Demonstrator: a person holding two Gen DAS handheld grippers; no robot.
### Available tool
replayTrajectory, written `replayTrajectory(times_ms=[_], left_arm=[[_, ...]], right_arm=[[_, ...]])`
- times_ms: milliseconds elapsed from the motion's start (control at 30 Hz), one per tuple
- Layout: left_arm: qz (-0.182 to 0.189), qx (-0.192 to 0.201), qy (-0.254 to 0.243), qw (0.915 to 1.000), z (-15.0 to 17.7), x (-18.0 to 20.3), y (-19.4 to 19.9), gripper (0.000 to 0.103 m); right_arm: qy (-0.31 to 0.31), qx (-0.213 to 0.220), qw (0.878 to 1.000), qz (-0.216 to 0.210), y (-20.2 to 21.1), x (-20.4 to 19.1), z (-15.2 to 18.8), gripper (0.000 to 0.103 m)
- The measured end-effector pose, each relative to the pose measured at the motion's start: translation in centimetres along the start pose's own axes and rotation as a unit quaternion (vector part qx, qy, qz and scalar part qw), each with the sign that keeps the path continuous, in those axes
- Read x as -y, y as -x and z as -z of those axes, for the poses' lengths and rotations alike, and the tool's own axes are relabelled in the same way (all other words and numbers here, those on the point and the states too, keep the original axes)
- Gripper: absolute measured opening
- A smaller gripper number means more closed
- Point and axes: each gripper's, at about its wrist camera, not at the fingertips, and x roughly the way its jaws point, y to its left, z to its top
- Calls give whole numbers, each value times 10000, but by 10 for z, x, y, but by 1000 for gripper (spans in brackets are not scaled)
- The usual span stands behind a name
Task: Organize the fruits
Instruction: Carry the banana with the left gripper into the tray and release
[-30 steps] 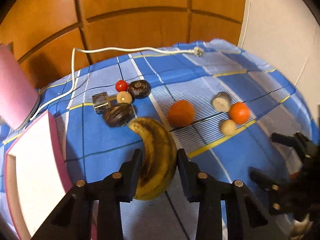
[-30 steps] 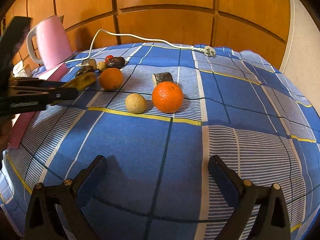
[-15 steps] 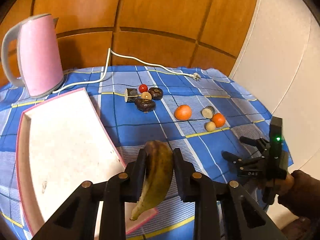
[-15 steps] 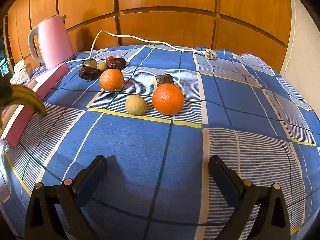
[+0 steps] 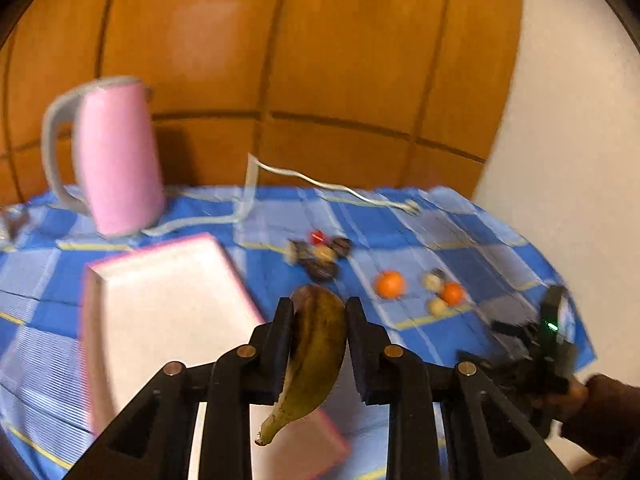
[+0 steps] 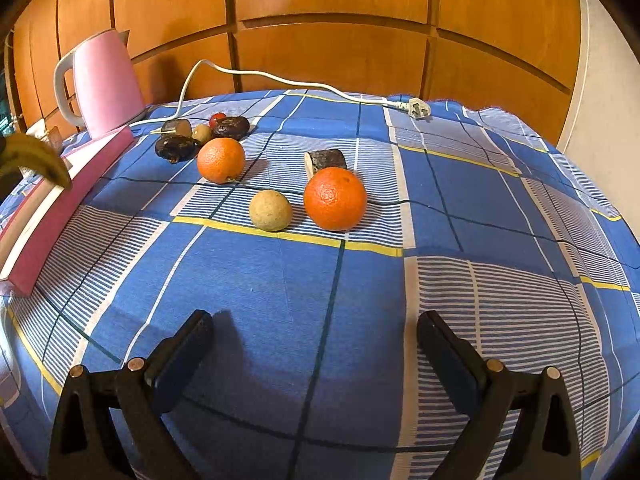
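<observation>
Left wrist view: the left gripper (image 5: 318,330) pinches a browned banana (image 5: 316,344), held in the air over the near corner of a pink-rimmed tray (image 5: 160,300) whose visible floor is bare. The picture is blurred.

Right wrist view: the right gripper (image 6: 314,346) is spread wide above the blue checked worktop (image 6: 480,208). Two oranges (image 6: 335,198) lie there, one tan ball (image 6: 270,210), one red tomato (image 6: 217,119), and a pink kettle (image 6: 106,84).

The left tool (image 5: 318,332) is clamped shut on its load, while the right tool (image 6: 314,344) gapes wide.
</observation>
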Motion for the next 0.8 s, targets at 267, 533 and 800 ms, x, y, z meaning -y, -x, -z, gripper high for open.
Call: replayTrajectory(times_ms=[267,533,800], left_arm=[[-1525,19,75,9883,-28,-73,-25,27],[-2401,-554,320,9686,-15,-134,-80,27],[-2189,-648,768,9706,4,-125,-72,51]], right_arm=[[-2,4,10000,2,0,0,0,103],[5,-10,10000,4,-1,0,0,103],[39,-15,10000,-30,-2,1,-1,103]])
